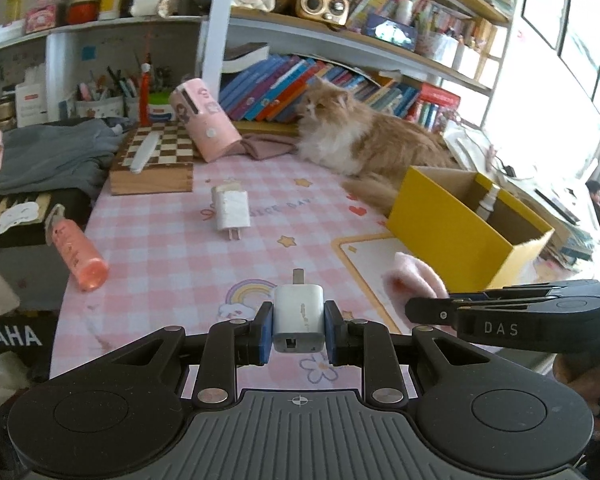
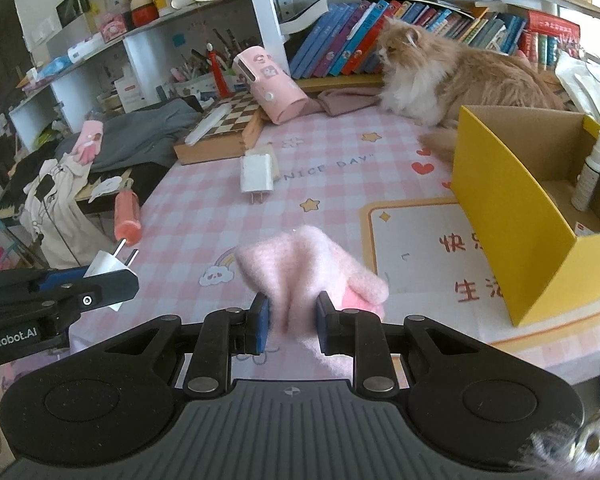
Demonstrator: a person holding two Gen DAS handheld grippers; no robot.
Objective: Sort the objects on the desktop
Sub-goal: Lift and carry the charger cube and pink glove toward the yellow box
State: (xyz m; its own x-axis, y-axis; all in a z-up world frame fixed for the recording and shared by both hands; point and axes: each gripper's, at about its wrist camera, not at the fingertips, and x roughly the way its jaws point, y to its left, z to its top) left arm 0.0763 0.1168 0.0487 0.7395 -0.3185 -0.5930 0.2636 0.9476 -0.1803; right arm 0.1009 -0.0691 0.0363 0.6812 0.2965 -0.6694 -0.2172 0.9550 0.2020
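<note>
My left gripper (image 1: 299,330) is shut on a small white charger plug (image 1: 299,316), prongs pointing away, held above the pink checked desk mat (image 1: 172,248). It shows at the left of the right wrist view (image 2: 110,270). My right gripper (image 2: 290,322) is shut on a fluffy pink cloth (image 2: 312,268), held above the mat; the cloth also shows in the left wrist view (image 1: 414,276). A larger white charger (image 1: 231,210) lies mid-mat (image 2: 256,174). An orange-pink bottle (image 1: 78,254) lies at the mat's left edge (image 2: 127,216). An open yellow box (image 2: 512,220) stands at right, holding a white spray bottle (image 2: 590,172).
A long-haired orange and white cat (image 1: 364,132) lies at the back of the desk beside the yellow box (image 1: 452,224). A wooden chessboard box (image 1: 152,164) and a tilted pink case (image 1: 206,124) stand at the back left. Grey clothes (image 1: 48,156) lie far left. Bookshelves rise behind.
</note>
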